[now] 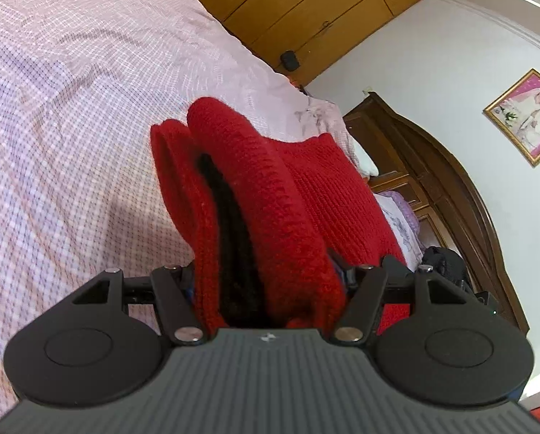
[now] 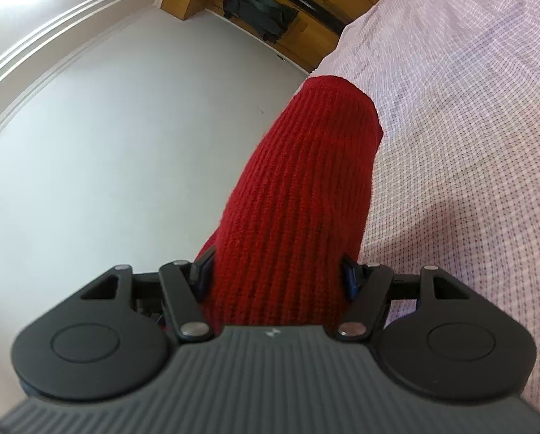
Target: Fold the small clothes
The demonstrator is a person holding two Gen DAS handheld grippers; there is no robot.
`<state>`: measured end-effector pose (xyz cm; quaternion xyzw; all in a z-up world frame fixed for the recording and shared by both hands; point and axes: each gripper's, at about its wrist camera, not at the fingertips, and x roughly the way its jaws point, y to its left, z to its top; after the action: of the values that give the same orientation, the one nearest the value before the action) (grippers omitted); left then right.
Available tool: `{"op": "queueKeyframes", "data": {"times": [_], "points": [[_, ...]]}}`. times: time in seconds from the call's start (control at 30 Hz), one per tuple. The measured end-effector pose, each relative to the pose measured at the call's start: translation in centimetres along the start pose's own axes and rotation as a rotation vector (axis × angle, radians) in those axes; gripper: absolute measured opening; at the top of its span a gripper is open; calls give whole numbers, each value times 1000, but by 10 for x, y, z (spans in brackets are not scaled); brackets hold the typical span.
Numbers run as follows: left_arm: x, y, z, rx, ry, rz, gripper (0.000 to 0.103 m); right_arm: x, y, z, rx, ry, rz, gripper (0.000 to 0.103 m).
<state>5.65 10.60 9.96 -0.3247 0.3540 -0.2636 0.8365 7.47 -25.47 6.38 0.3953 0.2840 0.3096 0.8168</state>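
Risk assessment: both grippers carry thick bunched folds of the red knit (image 1: 270, 217) above the bed (image 1: 71, 108). The bulk could slip from either grip, since the wool is soft and stacked in layers; an inner layer would likely work loose first, spoiling the fold. Uneven lowering of the two ends would, in my judgement, twist the garment and skew its edges.

Left gripper (image 1: 270, 282): fingers closed on a wad of several layers, a dark gap showing between them.

Right gripper (image 2: 277, 275): fingers clamped on a single rounded roll of the knit (image 2: 306, 181).

Condition of garment: coarse ribbed red wool, doubled over, held clear of the checked pink bedspread (image 2: 468, 126). Its far end cannot be seen touching the bed.
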Motion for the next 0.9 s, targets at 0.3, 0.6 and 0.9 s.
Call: {"op": "queueKeyframes", "data": {"times": [0.3, 0.6, 0.9], "points": [[3, 5, -53, 30, 49, 12, 68, -26, -20, -36, 2, 6, -51, 67], [32, 39, -96, 112, 129, 97, 68, -16, -65, -66, -22, 61, -211, 69], [10, 15, -106, 171, 133, 217, 68, -45, -35, -73, -165, 61, -345, 71]]}}
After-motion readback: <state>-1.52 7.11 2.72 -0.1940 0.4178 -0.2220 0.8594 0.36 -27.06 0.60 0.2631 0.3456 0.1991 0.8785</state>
